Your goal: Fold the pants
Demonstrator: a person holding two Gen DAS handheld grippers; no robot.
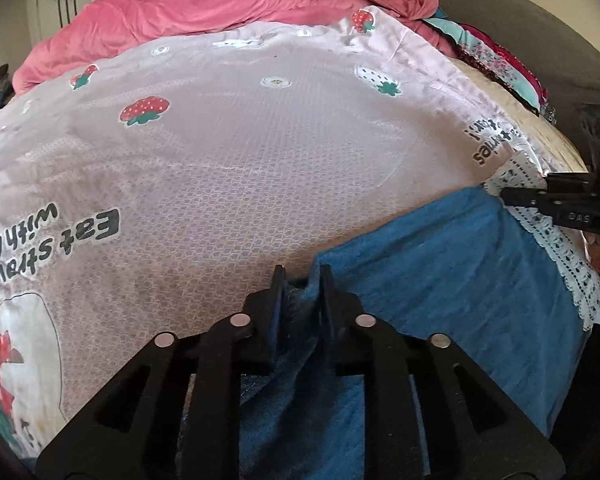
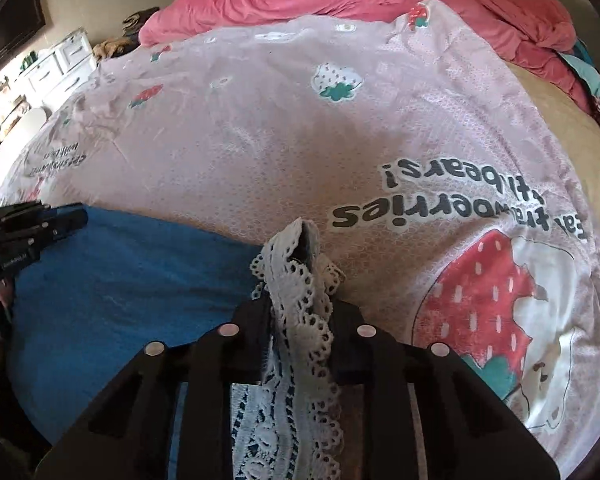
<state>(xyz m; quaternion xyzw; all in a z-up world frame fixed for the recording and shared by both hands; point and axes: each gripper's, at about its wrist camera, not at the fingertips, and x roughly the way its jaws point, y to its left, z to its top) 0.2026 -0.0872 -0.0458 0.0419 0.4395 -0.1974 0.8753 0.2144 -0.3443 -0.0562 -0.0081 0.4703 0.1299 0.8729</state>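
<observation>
Blue pants (image 1: pixel 440 280) with a white lace hem (image 1: pixel 552 236) lie at the near edge of a bed. My left gripper (image 1: pixel 302 282) is shut on a bunched corner of the blue cloth, which rises between its fingers. In the right wrist view, my right gripper (image 2: pixel 300 280) is shut on the lace hem (image 2: pixel 287 308), which stands up in a fold and hides the fingertips. The blue pants (image 2: pixel 119 280) stretch leftward from there to the left gripper (image 2: pixel 47 220). From the left wrist view, the right gripper (image 1: pixel 540 200) sits at the far right on the lace.
A pale pink sheet (image 1: pixel 239 160) printed with strawberries and lettering covers the bed. A rumpled pink blanket (image 1: pixel 219 8) lies along the far side, with patterned clothes (image 1: pixel 500 60) at the right. A white dresser (image 2: pixel 55 68) stands beyond the bed's left side.
</observation>
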